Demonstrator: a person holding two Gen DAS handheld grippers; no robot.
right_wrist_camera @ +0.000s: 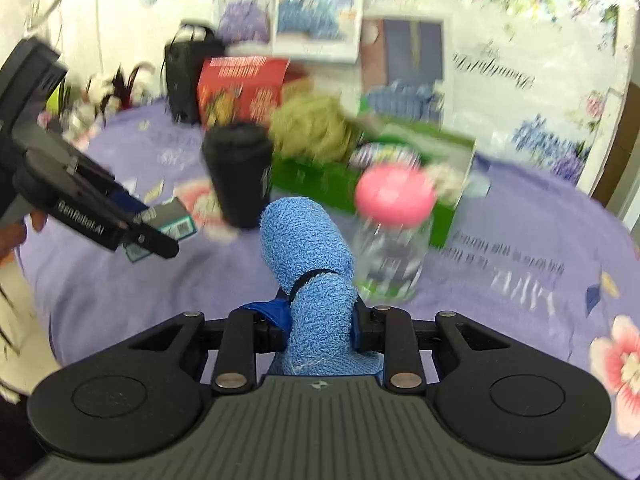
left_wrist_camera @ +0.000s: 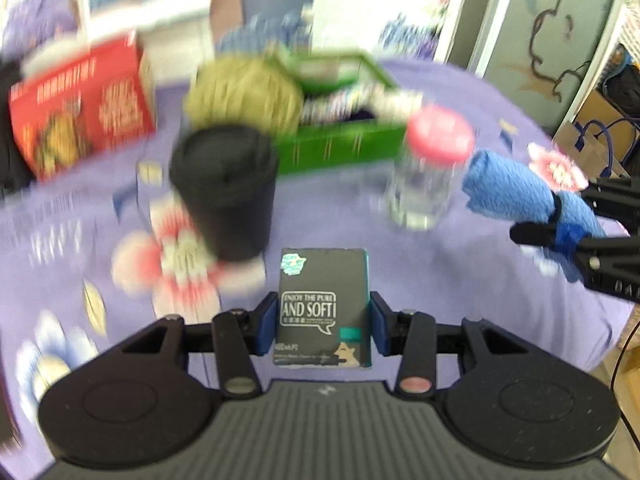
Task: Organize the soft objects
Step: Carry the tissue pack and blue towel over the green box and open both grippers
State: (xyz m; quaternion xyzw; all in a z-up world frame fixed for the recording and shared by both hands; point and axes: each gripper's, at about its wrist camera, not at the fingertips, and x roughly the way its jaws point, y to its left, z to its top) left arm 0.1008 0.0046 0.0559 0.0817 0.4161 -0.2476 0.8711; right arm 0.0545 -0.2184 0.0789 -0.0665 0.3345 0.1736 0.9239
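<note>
My left gripper [left_wrist_camera: 323,326] is shut on a dark tissue pack [left_wrist_camera: 323,304] with white lettering, held above the purple flowered tablecloth [left_wrist_camera: 100,216]. In the right wrist view that gripper [right_wrist_camera: 148,236] comes in from the left with the tissue pack [right_wrist_camera: 172,224] in its jaws. My right gripper [right_wrist_camera: 320,326] is shut on a rolled blue towel [right_wrist_camera: 308,236] bound by a dark band; the roll sticks out forward. The left wrist view shows the towel [left_wrist_camera: 508,192] and right gripper [left_wrist_camera: 560,224] at the right edge. An open green box [right_wrist_camera: 360,176] with soft items stands behind.
A black lidded cup [left_wrist_camera: 226,188] and a glass jar with a pink lid [left_wrist_camera: 430,168] stand before the green box [left_wrist_camera: 340,148]. A yellow-green fluffy ball [left_wrist_camera: 244,96] rests at the box's left end. A red carton [left_wrist_camera: 80,108] and a black bag [right_wrist_camera: 188,76] stand further left.
</note>
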